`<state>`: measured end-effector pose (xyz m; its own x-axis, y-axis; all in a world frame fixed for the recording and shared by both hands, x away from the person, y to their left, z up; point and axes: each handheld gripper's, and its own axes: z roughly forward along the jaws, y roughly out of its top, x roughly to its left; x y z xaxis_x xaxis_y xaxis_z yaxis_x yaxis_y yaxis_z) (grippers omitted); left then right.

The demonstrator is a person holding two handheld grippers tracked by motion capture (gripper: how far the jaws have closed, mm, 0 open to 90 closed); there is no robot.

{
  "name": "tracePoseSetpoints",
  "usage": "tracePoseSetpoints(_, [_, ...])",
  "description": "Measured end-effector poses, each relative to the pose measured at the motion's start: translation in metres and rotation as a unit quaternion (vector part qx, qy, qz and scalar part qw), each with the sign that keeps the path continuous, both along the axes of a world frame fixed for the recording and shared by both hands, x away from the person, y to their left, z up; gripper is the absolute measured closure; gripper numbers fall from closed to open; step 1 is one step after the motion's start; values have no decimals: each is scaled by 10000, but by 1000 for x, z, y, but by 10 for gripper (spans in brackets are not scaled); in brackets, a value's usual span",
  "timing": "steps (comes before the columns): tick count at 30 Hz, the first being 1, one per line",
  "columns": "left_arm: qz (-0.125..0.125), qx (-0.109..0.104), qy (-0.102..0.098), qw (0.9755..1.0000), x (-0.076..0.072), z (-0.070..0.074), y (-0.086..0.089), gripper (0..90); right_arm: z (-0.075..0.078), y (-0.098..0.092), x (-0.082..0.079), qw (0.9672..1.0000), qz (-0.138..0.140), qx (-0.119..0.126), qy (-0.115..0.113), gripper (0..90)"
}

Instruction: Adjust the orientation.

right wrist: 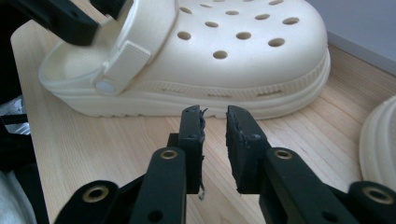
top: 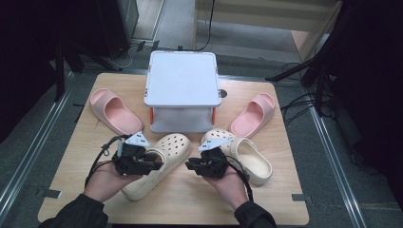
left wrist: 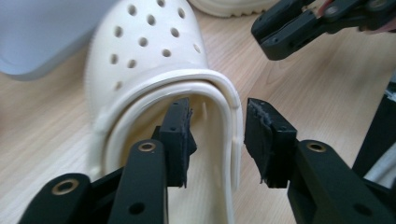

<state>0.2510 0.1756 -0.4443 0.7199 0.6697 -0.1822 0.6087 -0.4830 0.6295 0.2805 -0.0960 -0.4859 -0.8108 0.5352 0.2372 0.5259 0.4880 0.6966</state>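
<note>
Your left gripper [left wrist: 217,135] straddles the side wall of the left cream clog [top: 157,164], jaws parted, pads not pressing. That clog lies near the table [top: 285,204] front, long axis diagonal, toe toward the white stand [top: 183,78]. Your right gripper [right wrist: 215,140] is nearly closed on nothing.

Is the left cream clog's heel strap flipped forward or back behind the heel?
Forward: the heel strap lies over the top of the left cream clog.

Ahead of me a white box [top: 182,78] stands on the table [top: 57,190], one pink slipper [top: 114,110] left of it, another pink slipper [top: 254,114] right.
</note>
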Motion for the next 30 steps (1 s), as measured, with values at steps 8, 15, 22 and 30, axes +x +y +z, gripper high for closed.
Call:
tracePoseSetpoints(8, [247, 114, 1, 9996, 10, -3, 32, 802, -7, 15, 0, 9999, 96, -135, 19, 874])
tracePoseSetpoints(15, [314, 177, -79, 9993, 16, -15, 50, 885, -8, 22, -6, 9999, 64, -38, -135, 900])
tracePoseSetpoints(22, [426, 227, 366, 9982, 28, -38, 56, 884, -13, 28, -9, 9997, 139, -130, -157, 899])
tracePoseSetpoints(30, [369, 297, 519, 9975, 26, -47, 51, 886, -18, 30, -1, 9998, 36, -118, -172, 899])
